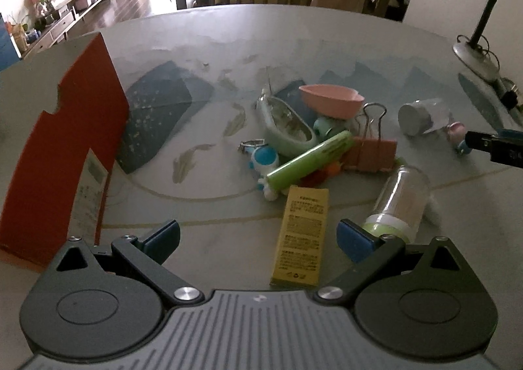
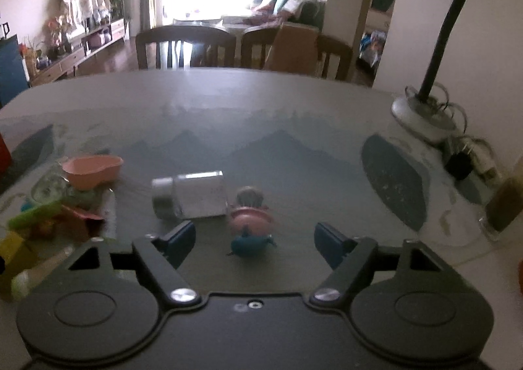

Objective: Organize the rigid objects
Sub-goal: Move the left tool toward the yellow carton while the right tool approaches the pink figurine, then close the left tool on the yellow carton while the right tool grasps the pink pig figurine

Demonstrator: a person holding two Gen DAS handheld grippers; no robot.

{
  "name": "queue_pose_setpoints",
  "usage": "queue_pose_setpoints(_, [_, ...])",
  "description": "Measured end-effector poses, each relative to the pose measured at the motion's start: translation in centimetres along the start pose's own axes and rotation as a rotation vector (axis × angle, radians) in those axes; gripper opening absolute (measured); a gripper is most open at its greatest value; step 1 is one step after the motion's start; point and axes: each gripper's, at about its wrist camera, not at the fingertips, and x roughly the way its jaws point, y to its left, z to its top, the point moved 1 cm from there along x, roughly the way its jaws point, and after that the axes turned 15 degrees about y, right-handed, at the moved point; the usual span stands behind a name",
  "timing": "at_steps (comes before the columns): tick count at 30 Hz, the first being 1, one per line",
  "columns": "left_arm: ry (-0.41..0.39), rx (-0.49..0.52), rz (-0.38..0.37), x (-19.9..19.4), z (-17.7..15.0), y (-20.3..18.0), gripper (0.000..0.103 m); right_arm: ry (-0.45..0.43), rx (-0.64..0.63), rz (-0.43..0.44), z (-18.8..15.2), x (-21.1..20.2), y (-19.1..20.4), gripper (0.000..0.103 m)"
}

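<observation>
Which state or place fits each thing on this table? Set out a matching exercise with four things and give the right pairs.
Things:
1. yellow box
2. pink dish
3. small figure
4. red box

States or places:
A. standing up at the left edge of the table
B. lying flat between the open fingers of the left tool
C. perched on top of the pile
D. in front of the right tool, untouched

Pairs: 1-B, 2-C, 3-D, 4-A
</observation>
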Motion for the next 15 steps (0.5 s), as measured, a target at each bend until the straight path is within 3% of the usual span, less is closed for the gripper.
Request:
queue_pose_setpoints(8, [0.017,0.035,0.010,1.1,0.5,-0.5,0.089,0.050,-0.013,0.014,0.5,2.6,-0.1,0.069])
queue_pose_setpoints(12, [0.038,0.043,-0.005,1.6,0.4,-0.8,0.073,0.060,-0.014,0.024,0.8,3.2,-0.1,0.064])
queue_pose_setpoints(15, [0.038,0.052,-0.005,1.6,0.4,-1.0,0.070,0.074,-0.003,0.035,1.0,3.6,0.0,0.061])
